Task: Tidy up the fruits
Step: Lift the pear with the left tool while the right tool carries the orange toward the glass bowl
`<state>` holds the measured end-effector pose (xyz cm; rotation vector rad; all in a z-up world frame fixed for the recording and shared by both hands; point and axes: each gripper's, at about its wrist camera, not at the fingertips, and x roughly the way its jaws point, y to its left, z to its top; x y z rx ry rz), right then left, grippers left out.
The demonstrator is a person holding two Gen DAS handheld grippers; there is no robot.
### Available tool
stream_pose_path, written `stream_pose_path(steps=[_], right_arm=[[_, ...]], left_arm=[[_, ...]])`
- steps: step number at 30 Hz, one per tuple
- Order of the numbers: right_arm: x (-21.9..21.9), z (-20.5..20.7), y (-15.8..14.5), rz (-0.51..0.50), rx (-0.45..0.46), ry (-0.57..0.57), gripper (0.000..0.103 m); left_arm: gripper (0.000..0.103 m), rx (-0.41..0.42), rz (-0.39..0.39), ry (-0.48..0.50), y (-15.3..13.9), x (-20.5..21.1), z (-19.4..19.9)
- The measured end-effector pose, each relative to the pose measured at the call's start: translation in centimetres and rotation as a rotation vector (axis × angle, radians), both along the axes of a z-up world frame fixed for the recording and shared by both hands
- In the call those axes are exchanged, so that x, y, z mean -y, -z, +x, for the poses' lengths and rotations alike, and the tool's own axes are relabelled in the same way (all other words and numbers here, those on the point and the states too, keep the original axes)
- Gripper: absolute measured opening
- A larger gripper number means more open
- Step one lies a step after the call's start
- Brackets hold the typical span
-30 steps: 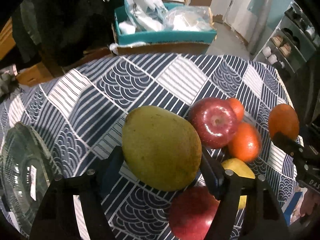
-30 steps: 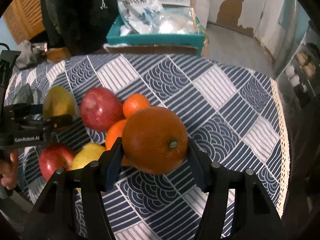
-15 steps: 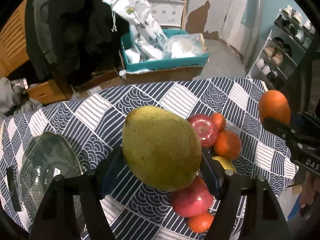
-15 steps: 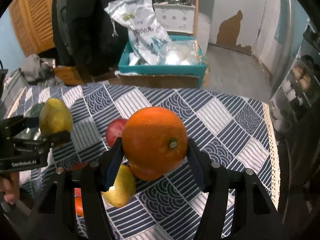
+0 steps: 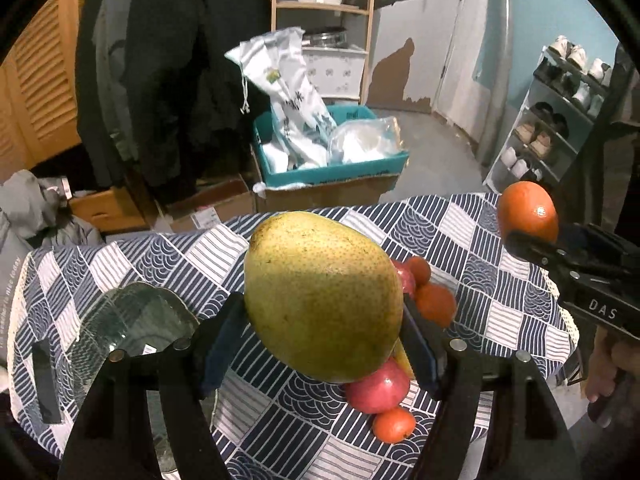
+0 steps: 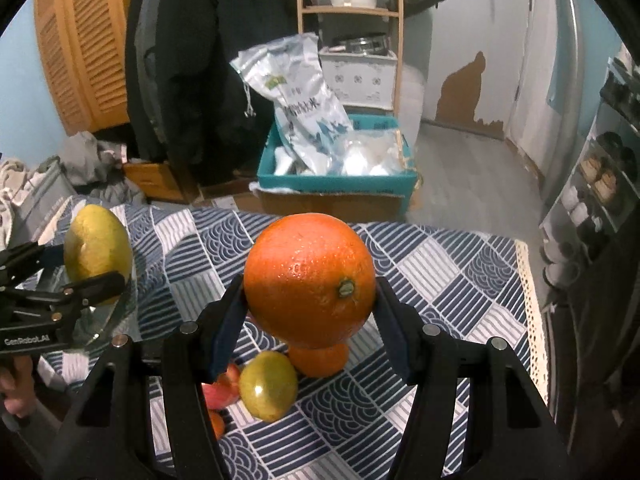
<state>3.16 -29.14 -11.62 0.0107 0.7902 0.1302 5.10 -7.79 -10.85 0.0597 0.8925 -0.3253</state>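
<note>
The left gripper (image 5: 320, 332) clamps a yellow-green mango (image 5: 322, 296) and the right gripper (image 6: 310, 320) clamps an orange (image 6: 310, 284), both above the patterned tablecloth (image 6: 440, 280).

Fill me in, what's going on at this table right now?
A person is sorting fruit with two handheld grippers. The left gripper is clamped on a large yellow-green mango, held in the air above the patterned tablecloth. The right gripper is clamped on an orange, also lifted. Red apples, small oranges and a yellow-green fruit sit on the cloth. A glass dish lies to the left with no fruit visible in it.
</note>
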Motion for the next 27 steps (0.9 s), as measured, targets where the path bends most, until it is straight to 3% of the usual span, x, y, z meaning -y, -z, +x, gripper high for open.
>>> stream_pose_path(steps=[14, 27], right_arm=[[-2.7, -1.7, -4.1, 0.018, 0.091, -0.054, 0.062], [-6.0, -1.6, -6.2, 0.045, 0.136, -0.118, 0.062]], left_arm=[[0.076, 0.082, -0.032, -0.023, -4.1, -2.8, -2.3], [0.076, 0.114, -0.054, -0.082, -5.6, -6.5, -3.2]])
